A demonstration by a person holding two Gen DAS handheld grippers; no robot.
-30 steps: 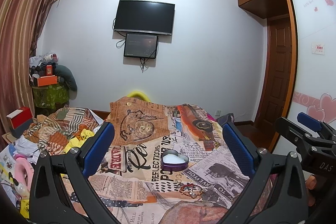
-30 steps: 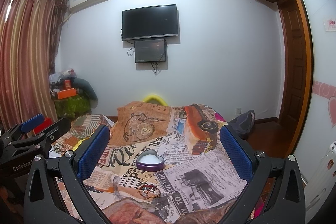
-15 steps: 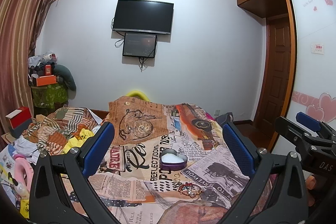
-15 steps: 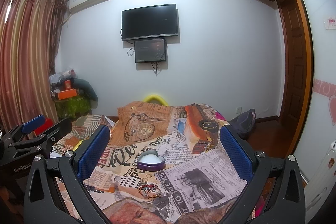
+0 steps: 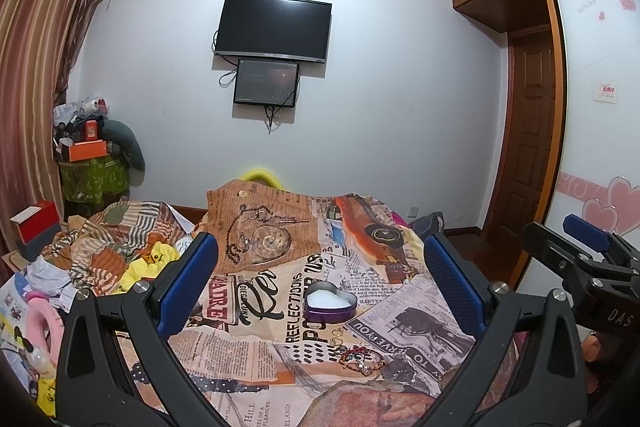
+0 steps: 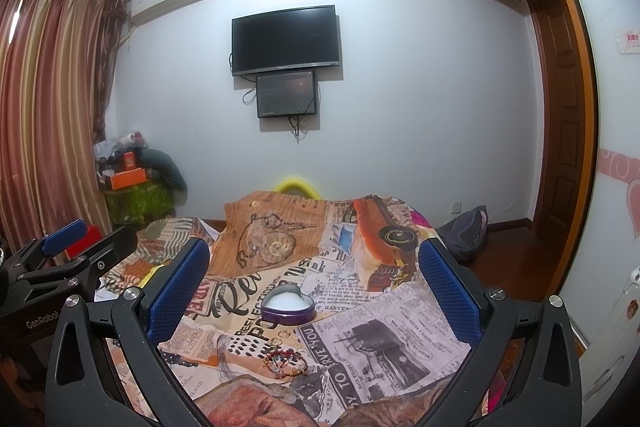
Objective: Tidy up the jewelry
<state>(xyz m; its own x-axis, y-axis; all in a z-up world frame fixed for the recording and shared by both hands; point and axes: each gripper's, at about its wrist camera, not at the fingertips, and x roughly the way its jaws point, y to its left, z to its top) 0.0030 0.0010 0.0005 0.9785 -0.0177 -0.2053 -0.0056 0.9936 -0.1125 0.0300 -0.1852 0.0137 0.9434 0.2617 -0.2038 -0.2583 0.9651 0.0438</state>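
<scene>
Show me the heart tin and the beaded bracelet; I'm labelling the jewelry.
heart tin [image 5: 330, 311]: left wrist view, on its purple side wall.
beaded bracelet [image 6: 285, 363]: right wrist view, on the red beads, nearer the camera than the tin.

The beaded jewelry [image 5: 362, 355] is too small to tell apart.

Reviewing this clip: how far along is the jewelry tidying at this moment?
Nothing looks done yet. The heart-shaped tin sits open on the newspaper-print cloth, showing only its white lining. The beaded bracelets and small rings lie loose on the cloth in front of the tin. In hand: nothing; the left gripper and right gripper are both open and empty above the cloth. Left: all pieces into the tin.
</scene>
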